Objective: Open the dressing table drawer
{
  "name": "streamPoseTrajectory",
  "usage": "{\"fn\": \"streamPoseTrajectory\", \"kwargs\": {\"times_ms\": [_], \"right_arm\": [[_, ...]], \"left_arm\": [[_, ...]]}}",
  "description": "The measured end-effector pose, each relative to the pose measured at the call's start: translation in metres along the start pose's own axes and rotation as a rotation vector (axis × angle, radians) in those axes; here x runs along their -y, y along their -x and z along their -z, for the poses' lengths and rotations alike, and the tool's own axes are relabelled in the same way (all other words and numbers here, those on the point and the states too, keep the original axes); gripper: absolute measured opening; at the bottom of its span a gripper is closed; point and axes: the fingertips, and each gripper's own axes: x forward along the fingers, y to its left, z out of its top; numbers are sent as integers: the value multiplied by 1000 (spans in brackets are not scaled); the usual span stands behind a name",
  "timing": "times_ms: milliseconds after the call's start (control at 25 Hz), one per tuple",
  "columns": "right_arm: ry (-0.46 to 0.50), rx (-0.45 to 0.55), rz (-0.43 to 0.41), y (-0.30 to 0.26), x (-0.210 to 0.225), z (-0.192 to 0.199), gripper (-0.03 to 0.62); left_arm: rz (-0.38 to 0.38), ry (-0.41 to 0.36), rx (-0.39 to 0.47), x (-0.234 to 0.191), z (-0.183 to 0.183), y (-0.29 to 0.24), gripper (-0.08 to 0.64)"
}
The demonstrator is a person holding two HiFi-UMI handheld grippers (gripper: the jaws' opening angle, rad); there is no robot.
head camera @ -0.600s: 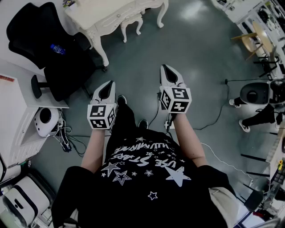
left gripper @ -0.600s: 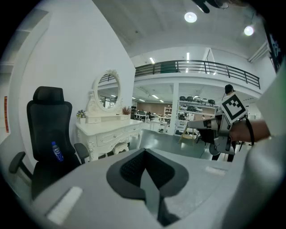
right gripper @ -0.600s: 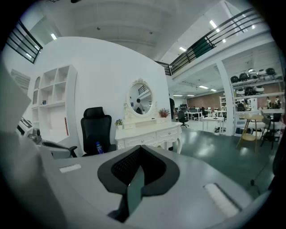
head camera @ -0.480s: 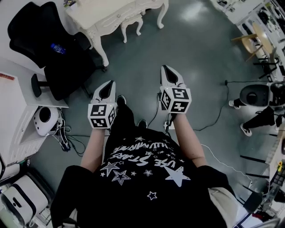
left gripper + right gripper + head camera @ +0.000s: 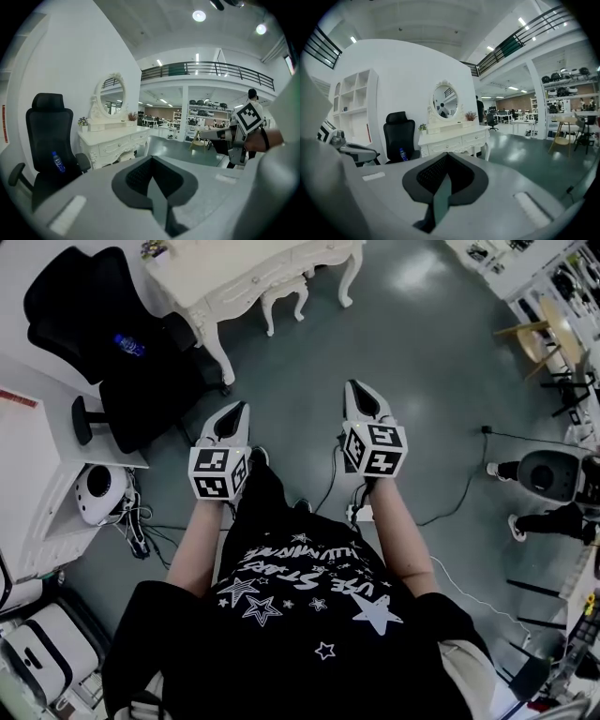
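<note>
Up ahead beside the chair (image 5: 75, 296): dressing table (image 5: 234, 268), drawer (image 5: 115, 146) closed, well apart from both grippers.
Left gripper (image 5: 238, 409): jaws together, empty.
Right gripper (image 5: 352, 388): jaws together, empty.

Chair (image 5: 75, 306) L of dressing table (image 5: 225, 268); bottle (image 5: 128, 344) on chair seat.

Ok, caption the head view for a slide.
Person holds left gripper and right gripper shut and empty, short of the white dressing table beside a black chair.
</note>
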Motion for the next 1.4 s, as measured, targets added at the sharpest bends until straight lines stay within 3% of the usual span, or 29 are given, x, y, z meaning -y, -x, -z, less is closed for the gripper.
{"fn": "streamPoseTrajectory", "kwargs": {"times_ms": [280, 360, 720, 1080, 1400], "right_arm": [[-28, 14, -48, -31, 17, -14, 29], [-39, 4, -36, -47, 29, -17, 118], [-71, -51, -9, -163, 67, -29, 327], [-78, -75, 12, -312, 99, -92, 337], [-100, -77, 36, -409, 119, -135, 336]], "left_arm": [[5, 4, 18, -2, -20, -38, 0], [15, 1, 9, -4, -24, -53, 1], [53, 29, -36, -62, -39, -167, 1], [89, 34, -38, -144, -108, -302, 2], [82, 55, -39, -209, -144, -376, 2]]}}
